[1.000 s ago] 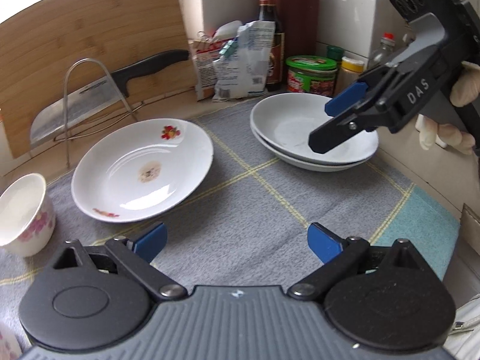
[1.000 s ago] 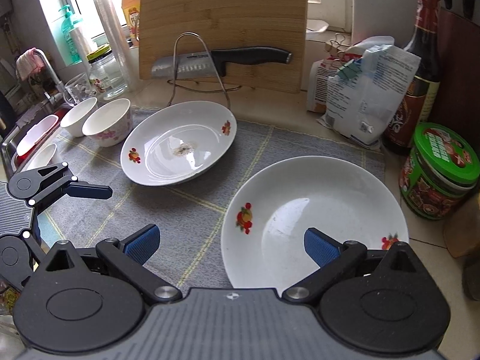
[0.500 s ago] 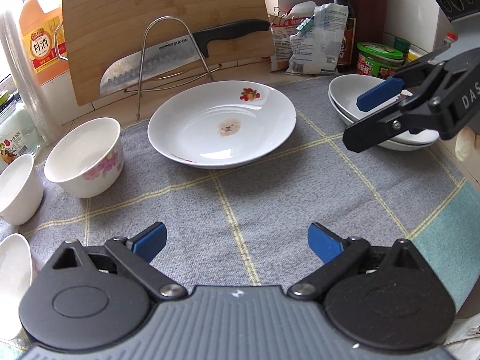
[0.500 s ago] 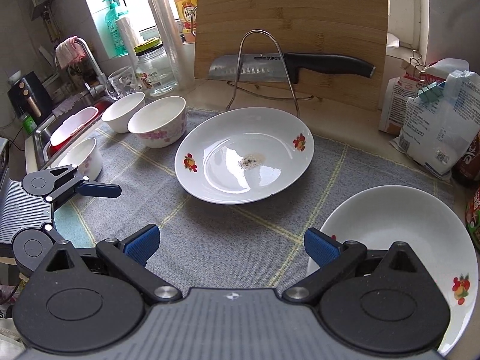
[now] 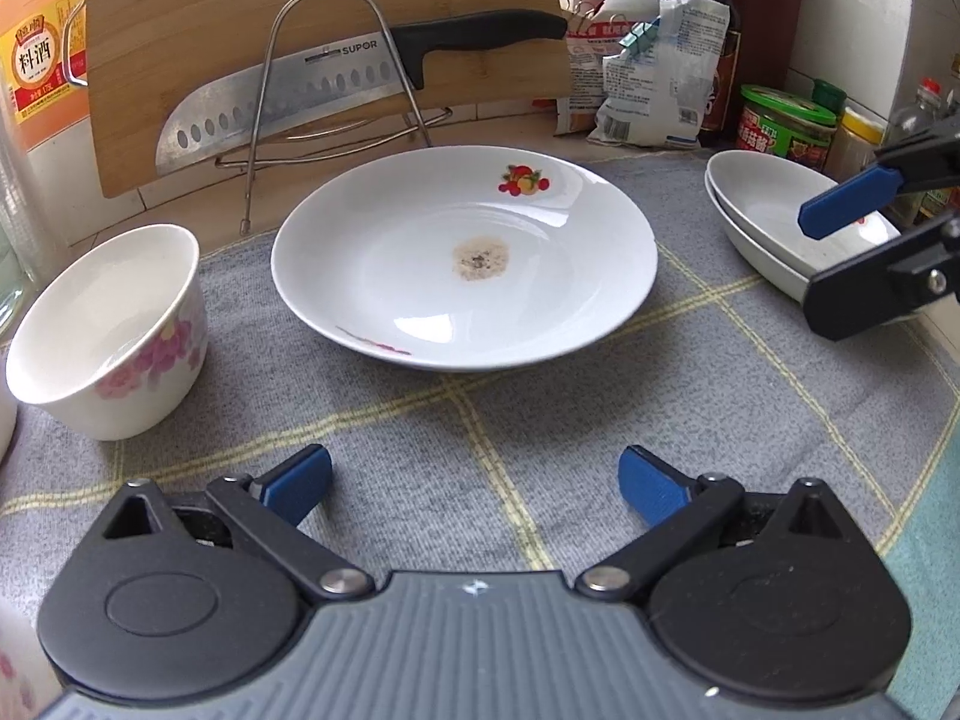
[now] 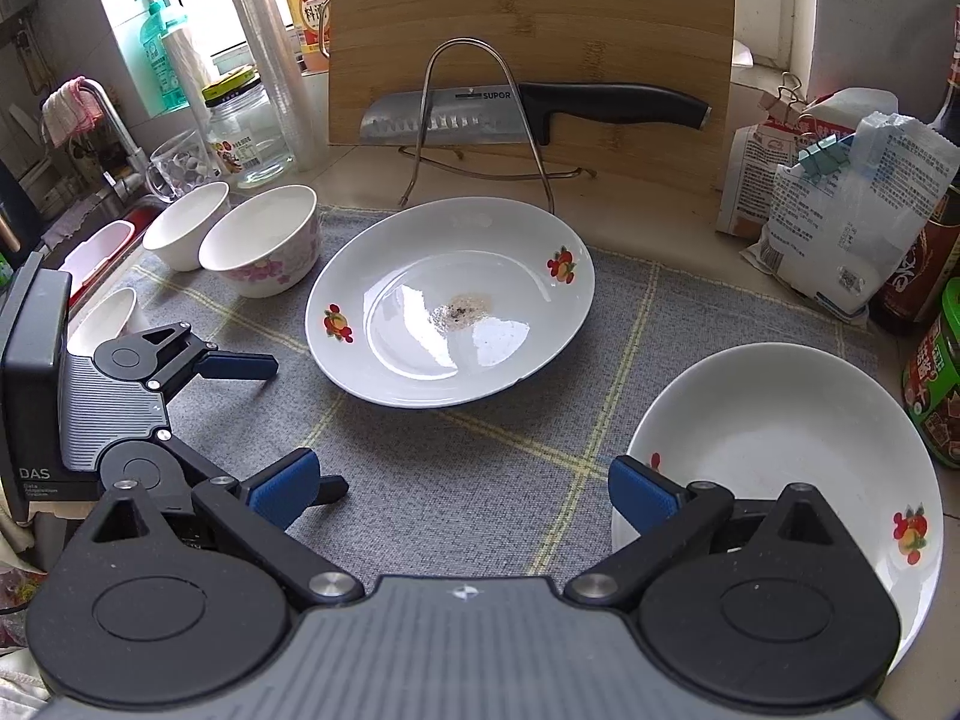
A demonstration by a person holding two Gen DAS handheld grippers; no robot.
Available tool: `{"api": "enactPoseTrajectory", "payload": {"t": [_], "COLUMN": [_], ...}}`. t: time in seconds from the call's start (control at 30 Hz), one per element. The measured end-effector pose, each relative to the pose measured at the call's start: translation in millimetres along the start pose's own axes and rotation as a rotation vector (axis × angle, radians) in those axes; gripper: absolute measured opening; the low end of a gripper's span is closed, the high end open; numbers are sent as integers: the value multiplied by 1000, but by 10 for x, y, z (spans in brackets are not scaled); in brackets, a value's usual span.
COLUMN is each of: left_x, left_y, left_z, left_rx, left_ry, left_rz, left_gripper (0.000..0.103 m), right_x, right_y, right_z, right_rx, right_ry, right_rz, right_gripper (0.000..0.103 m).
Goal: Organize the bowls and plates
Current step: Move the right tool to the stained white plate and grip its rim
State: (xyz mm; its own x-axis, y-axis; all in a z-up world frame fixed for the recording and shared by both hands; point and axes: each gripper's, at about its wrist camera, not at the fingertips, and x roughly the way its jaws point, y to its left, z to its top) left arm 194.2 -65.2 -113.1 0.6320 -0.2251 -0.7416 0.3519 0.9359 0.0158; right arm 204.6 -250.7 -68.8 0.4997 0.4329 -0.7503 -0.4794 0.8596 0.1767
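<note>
Ahead, my left gripper (image 5: 474, 474) and right gripper (image 6: 462, 483) both gape empty over the grey mat (image 5: 540, 432), the soiled plate (image 5: 465, 255) centred beyond, the stacked plates (image 5: 774, 216) partly hidden behind blue fingertips (image 5: 849, 213).

L gripper (image 5: 474, 480) swung from facing the stacked plates (image 5: 774, 216) to facing the soiled plate (image 5: 465, 258), now closer w/ it centred. R gripper (image 6: 462, 492) turned left too; stack slid to its right edge, bowls (image 6: 258, 240) came into view.
</note>
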Motion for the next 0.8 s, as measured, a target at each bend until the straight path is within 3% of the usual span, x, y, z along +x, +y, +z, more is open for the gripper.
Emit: {"api": "enactPoseTrajectory", "payload": {"t": [0.37, 0.8], "left_x": [179, 191], "left_y": [93, 118], "left_z": [154, 144], "left_rx": [3, 1], "left_ry": [-31, -51], "left_rz": [-11, -14], "left_gripper": [103, 103], "right_x": [126, 672], "right_y": [-80, -249], "right_z": [209, 786], "right_rx": [3, -82], "right_ry": [27, 98], "right_rz": [-22, 16], "right_gripper": [103, 103]}}
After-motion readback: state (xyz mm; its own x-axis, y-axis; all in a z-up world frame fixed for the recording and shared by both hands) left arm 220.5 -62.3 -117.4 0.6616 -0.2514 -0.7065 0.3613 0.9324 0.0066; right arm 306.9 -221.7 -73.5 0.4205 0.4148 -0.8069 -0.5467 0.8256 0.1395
